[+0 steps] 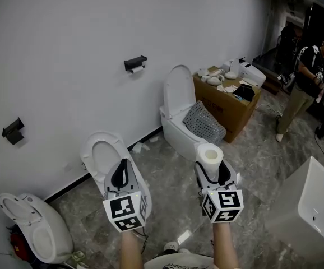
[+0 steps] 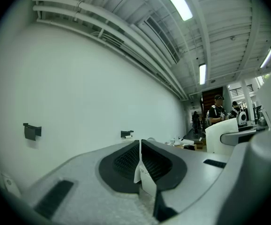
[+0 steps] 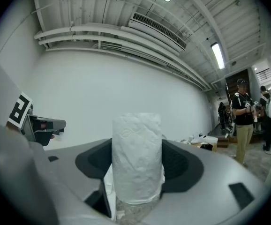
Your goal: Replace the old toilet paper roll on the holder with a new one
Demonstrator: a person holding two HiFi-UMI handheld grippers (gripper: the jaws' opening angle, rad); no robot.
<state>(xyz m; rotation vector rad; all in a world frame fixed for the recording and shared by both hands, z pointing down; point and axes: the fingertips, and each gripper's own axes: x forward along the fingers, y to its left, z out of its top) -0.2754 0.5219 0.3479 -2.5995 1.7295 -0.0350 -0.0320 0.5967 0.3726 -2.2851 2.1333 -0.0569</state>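
Your head view is evenly bright. The white wall [image 1: 66,38] gives back a soft light and carries no hard shadow, but the far right corner, where a person [image 1: 305,88] stands, is much darker. A small bright reflection lies on the glossy floor [image 1: 173,178] near your arms. In both gripper views the light comes from long ceiling lamps [image 2: 175,1], which are overexposed. These views bend strongly at the edges and have black corners. The left gripper [image 2: 140,143] looks a little soft close to the lens, while the toilet paper roll [image 3: 137,156] shows its embossed texture clearly.
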